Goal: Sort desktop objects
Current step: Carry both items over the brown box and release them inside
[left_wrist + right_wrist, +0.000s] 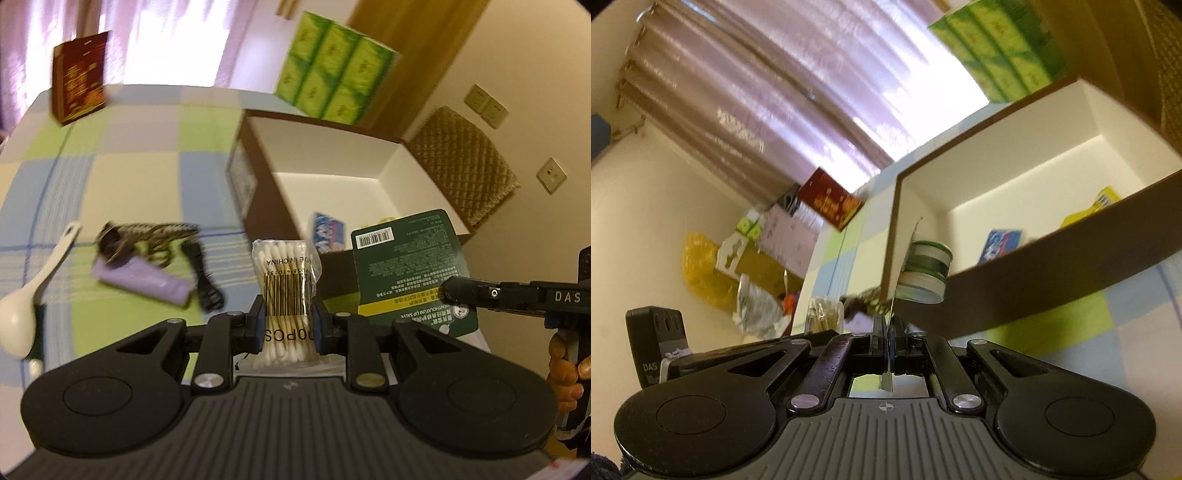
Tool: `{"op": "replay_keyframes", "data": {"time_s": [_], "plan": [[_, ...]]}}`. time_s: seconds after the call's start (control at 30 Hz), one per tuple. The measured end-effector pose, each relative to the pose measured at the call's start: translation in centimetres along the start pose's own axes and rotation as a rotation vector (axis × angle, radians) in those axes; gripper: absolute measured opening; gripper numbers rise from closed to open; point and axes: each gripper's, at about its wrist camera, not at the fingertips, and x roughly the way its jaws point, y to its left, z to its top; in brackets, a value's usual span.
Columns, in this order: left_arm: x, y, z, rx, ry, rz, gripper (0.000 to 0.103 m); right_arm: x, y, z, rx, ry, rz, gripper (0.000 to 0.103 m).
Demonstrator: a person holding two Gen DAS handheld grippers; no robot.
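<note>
My left gripper (287,321) is shut on a clear pack of cotton swabs (285,291), held upright above the checked tablecloth. My right gripper (888,328) is shut on the green card of a lip-salve blister pack (412,269), held just outside the near wall of the open brown box (332,155); its round tin (925,271) shows in the right wrist view. In the left wrist view the right gripper's finger (480,291) clamps the card's lower right. Inside the box (1052,243) lie a blue packet (328,232) and something yellow (1097,210).
On the cloth to the left lie a white spoon (33,291), a purple tube (144,282), a patterned hair clip (147,236) and a black cord (205,280). A dark red box (79,75) and green tissue packs (332,68) stand at the far side.
</note>
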Motion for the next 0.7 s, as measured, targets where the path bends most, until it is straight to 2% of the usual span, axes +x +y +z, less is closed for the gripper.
{"op": "replay_keyframes", "data": {"time_s": [0.17,0.4,0.57,0.7], "plan": [[1.7,-2.6,2.0,0.043,-0.018,-0.013,0.020,-1.1,-1.6,2.5,0.004,-0.044,0.002,0.000],[4.6,-4.7,5.4,0.066,-0.042,0.006,0.020,-1.2,-4.5,6.6,-0.012,-0.073,-0.016,0.000],[6.9,-5.4,7.7,0.073,-0.041,0.036,0.020,0.0,-6.7,8.9,-0.044,-0.042,-0.052,0.000],[9.2,-5.7,9.0,0.090,-0.009,0.069,0.020,1.9,-8.6,10.2,-0.071,0.022,-0.099,0.000]]}}
